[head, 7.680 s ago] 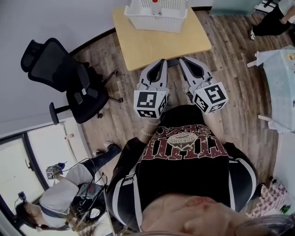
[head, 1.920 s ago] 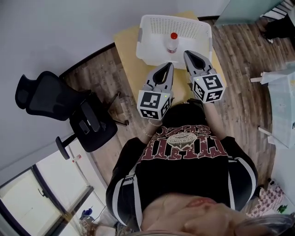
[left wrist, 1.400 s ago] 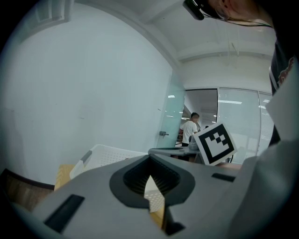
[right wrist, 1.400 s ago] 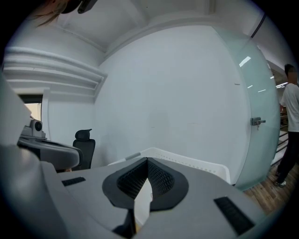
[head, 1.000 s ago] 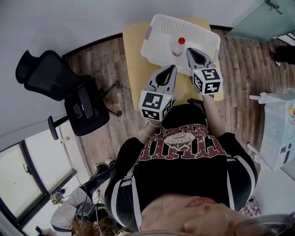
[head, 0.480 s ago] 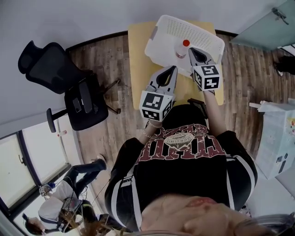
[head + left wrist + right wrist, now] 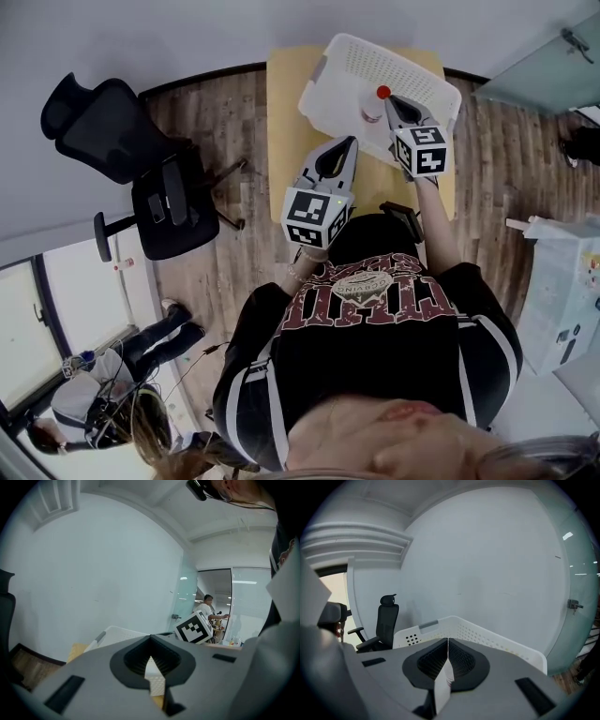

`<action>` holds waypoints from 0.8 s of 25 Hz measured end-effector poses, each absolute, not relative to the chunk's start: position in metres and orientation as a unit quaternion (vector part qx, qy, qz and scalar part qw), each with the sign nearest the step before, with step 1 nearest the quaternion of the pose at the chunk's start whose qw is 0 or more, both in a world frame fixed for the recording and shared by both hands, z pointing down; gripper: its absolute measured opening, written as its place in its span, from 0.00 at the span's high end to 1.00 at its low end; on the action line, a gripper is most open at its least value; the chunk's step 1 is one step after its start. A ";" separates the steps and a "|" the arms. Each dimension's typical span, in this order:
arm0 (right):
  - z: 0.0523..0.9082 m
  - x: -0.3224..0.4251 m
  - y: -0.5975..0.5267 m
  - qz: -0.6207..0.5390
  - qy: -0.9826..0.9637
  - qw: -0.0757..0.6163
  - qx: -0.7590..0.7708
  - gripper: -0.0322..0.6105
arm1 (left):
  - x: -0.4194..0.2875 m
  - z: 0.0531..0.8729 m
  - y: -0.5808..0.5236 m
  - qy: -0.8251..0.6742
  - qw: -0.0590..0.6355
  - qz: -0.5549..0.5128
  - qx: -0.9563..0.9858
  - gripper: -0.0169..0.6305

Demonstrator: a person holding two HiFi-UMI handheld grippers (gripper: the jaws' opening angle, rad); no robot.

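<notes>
basket (image 7: 417, 67) wall ahead, bottle (image 7: 373, 109) inside (upright)

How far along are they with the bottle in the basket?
Done: the right gripper sits close to the bottle in the basket. In hand: nothing, both grippers' jaws are shut and empty; the left gripper hovers over the table. Left: probably opening up and grabbing the bottle.

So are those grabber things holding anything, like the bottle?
No, nothing is held. The left gripper and right gripper both have their jaws together and empty; the bottle stands ungripped in the basket.
</notes>
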State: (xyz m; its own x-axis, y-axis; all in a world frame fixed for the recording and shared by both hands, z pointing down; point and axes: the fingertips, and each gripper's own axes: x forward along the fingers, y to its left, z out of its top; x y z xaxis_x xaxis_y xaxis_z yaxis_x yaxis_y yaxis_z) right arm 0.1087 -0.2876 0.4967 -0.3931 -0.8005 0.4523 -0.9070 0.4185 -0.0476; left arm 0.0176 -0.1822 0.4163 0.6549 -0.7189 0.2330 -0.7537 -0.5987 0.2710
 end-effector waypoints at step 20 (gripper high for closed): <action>0.522 0.116 -0.299 0.164 -0.819 0.216 0.506 0.80 | 0.018 0.420 -0.185 -0.423 0.183 0.048 0.886 0.90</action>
